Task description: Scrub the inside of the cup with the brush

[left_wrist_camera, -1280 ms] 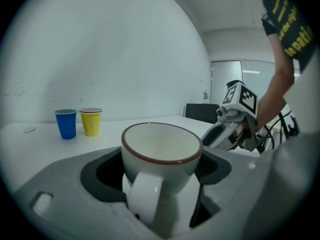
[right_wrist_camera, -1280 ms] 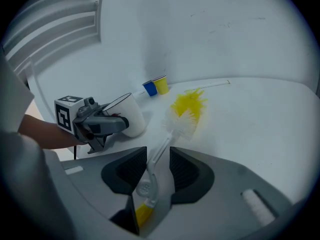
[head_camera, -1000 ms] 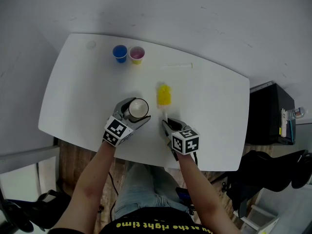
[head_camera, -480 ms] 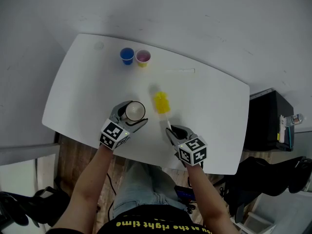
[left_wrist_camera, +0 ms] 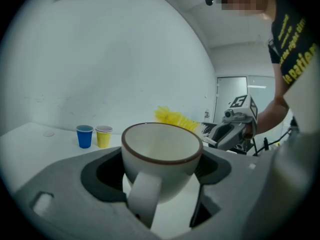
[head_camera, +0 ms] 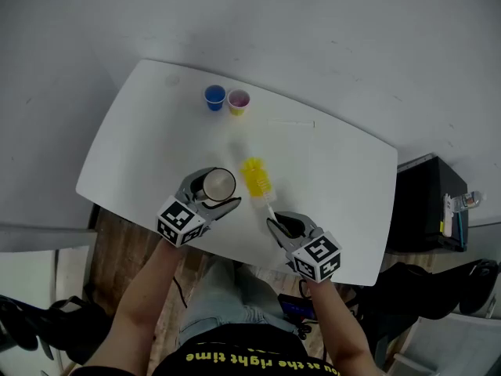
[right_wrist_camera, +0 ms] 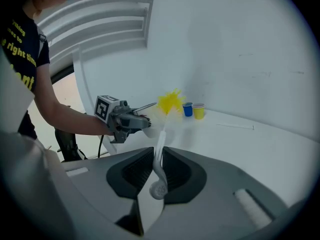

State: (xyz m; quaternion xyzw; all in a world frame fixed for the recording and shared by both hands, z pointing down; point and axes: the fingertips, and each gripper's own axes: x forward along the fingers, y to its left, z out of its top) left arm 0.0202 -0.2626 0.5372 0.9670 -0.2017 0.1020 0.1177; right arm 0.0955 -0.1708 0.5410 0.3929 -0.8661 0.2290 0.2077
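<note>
Now left gripper (head_camera: 216,189) clamps the cup (head_camera: 219,182), jaws wide around it, right gripper (head_camera: 275,222), jaws just closing narrow, pinches the brush (head_camera: 256,177) handle, bristles at cup's 3 o'clock.

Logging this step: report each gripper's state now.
Left gripper: shut on the white ceramic cup with a brown rim.
Right gripper: jaws just tightened, shut on the white-handled yellow-bristled brush.
</note>
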